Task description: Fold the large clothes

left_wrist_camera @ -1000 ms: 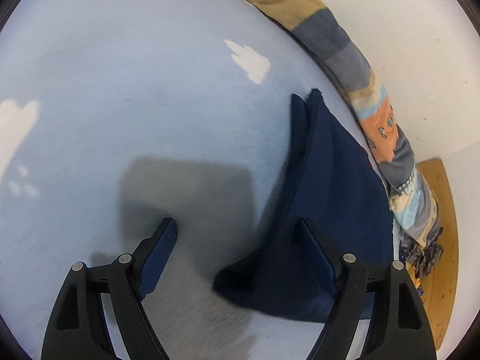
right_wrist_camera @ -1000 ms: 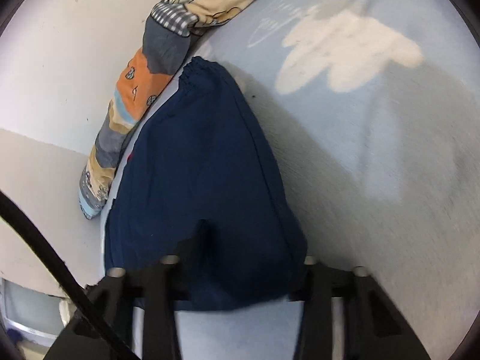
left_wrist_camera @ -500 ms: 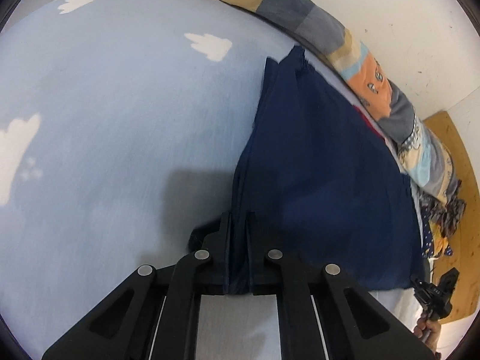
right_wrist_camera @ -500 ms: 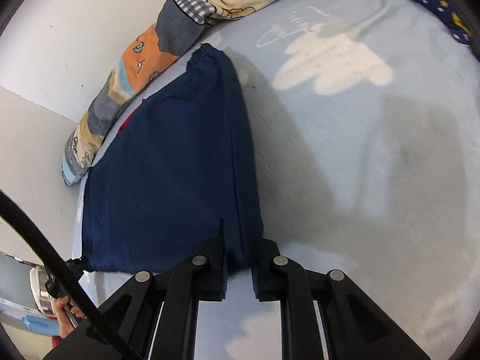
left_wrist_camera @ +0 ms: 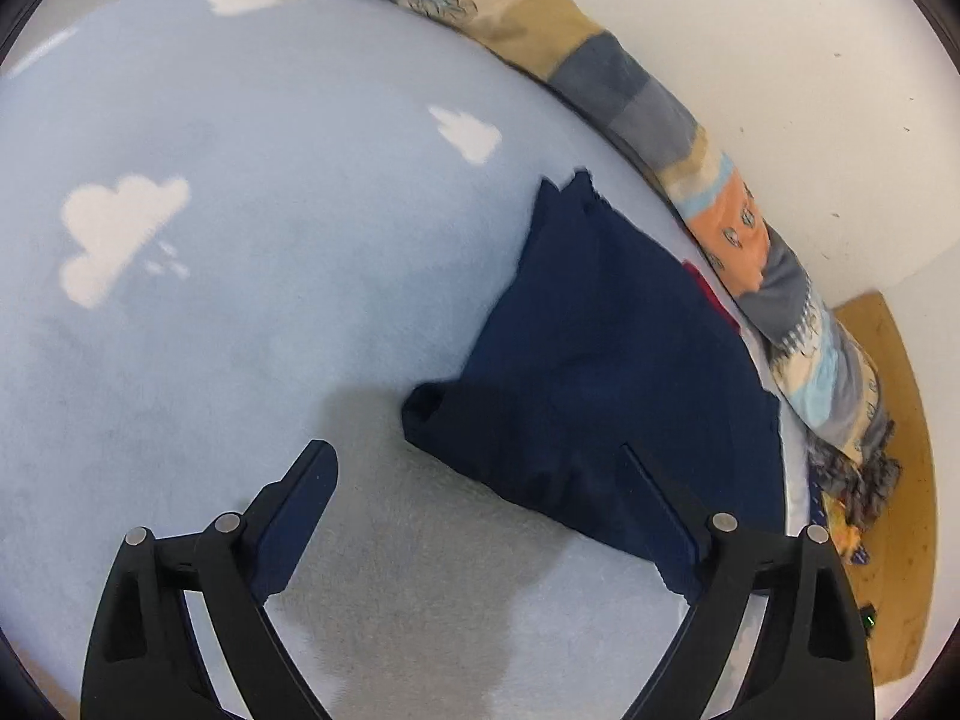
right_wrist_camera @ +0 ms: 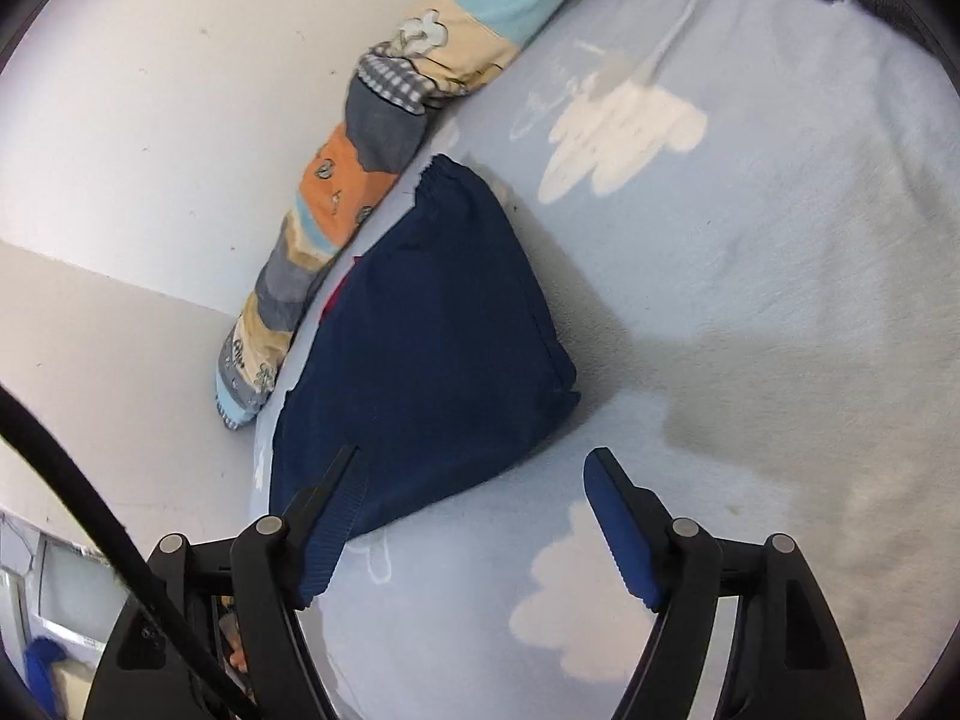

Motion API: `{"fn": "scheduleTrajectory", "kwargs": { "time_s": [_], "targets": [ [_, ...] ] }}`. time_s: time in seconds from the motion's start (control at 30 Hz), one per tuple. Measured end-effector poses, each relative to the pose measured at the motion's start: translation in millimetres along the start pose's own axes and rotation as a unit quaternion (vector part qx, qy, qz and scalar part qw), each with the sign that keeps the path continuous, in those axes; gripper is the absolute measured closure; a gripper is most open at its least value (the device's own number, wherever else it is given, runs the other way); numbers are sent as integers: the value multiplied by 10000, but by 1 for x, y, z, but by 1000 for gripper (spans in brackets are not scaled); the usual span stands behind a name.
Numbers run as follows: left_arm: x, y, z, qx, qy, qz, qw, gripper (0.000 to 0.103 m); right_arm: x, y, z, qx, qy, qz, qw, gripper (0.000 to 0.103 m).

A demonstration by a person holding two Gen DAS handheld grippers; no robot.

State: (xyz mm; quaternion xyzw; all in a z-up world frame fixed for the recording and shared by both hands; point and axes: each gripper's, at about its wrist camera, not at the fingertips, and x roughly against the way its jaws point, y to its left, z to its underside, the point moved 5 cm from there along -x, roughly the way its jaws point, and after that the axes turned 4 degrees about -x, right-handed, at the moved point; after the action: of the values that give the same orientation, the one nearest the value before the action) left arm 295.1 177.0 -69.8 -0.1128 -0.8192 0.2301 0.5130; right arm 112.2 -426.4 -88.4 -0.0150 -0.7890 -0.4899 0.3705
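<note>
A folded navy garment (left_wrist_camera: 606, 372) lies on the bed (left_wrist_camera: 252, 312), on a pale blue sheet printed with white clouds. In the left wrist view it sits right of centre, its gathered end pointing to the upper middle and its broad end reaching the lower right. In the right wrist view the garment (right_wrist_camera: 432, 348) is left of centre, narrow end up and wide end at the bottom.

The left gripper (left_wrist_camera: 480, 480) has its jaws spread wide and opening; they have let go of the cloth. Its right finger stands over the garment's lower edge, the left finger over bare sheet, and neither presses on the fabric.

The right gripper (right_wrist_camera: 474, 480) is likewise released, jaws opening. Its left finger overlaps the garment's lower corner in the picture and its right finger stands over a cloud print; the cloth's corner lies between them but is not pinched.

A sliver of red (left_wrist_camera: 708, 294) peeks out along the garment's far edge, toward the wall. Just beyond that edge a long patchwork roll (left_wrist_camera: 744, 240) in orange, grey, tan and light blue runs along the white wall (left_wrist_camera: 780, 60), from the top of the left wrist frame down to the right. A strip of wooden floor (left_wrist_camera: 900, 480) shows at the far right, with some dark patterned cloth (left_wrist_camera: 858, 474) bunched at the roll's lower end. A black cable (right_wrist_camera: 90, 498) crosses the lower left of the right wrist frame.
</note>
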Motion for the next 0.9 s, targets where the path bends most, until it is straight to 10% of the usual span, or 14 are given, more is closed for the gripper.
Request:
{"fn": "scheduleTrajectory", "kwargs": {
  "time_s": [0.3,0.37,0.43,0.47,0.9],
  "targets": [
    [-73,0,-23,243,42,319,9992,11,-88,3,-18,198,190,-2,9996,71],
    [-82,-8,-35,203,-145,432,9988,33,-96,10,-24,363,108,-6,9993,79],
    [-89,-12,-40,136,-117,361,9992,84,-94,17,-27,452,4,2,9990,82],
    [-91,-14,-40,165,-115,409,9990,88,-90,24,-27,616,-27,65,9981,84],
    [-42,-52,7,-560,157,89,9983,95,-26,45,-4,1011,23,449,9939,88]
  ]
}}
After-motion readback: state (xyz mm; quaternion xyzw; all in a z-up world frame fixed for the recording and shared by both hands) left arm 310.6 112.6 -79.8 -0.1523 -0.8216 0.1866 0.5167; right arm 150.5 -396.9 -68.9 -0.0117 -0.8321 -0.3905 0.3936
